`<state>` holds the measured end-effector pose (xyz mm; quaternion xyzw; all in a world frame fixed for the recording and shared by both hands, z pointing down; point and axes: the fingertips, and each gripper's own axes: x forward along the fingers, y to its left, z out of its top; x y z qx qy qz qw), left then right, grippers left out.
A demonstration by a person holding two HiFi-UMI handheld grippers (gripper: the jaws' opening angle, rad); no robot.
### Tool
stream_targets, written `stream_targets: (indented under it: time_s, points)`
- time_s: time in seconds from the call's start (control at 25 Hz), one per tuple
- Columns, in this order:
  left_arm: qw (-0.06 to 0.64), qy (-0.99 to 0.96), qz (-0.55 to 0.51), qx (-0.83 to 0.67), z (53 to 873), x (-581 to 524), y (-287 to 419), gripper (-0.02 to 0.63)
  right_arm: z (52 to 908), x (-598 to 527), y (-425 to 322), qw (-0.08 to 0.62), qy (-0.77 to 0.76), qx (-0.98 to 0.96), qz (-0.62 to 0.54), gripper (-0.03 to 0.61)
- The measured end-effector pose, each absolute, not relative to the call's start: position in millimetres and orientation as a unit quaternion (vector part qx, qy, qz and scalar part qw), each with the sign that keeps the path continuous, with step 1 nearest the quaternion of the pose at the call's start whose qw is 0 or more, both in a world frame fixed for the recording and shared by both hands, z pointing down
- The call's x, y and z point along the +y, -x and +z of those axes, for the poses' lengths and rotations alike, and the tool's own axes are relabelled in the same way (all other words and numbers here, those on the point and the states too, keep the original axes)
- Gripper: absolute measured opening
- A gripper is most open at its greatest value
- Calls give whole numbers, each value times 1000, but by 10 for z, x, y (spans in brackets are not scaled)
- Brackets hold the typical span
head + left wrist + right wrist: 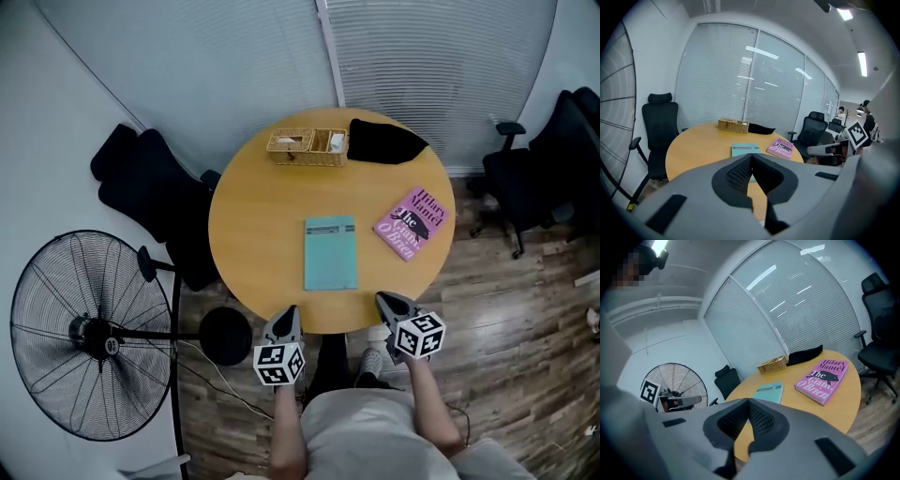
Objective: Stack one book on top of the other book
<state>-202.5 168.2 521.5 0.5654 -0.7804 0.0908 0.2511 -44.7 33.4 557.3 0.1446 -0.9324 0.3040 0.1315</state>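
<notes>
Table holds teal book, pink book, basket, cloth.

Teal book flat, pink book beside, apart

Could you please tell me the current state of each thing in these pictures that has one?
teal book: closed, flat on the table, nothing on it
pink book: closed, flat, apart from the teal book
wicker basket: upright
left gripper: shut, empty
right gripper: shut, empty
</notes>
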Motion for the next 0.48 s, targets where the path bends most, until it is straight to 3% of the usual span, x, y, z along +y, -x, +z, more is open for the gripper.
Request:
stream_targets:
  time_s: [0.48]
  points:
    - [285, -583, 81, -757, 5449, 1298, 2351, 26, 5732, 104, 752, 170, -159, -930, 285, 15]
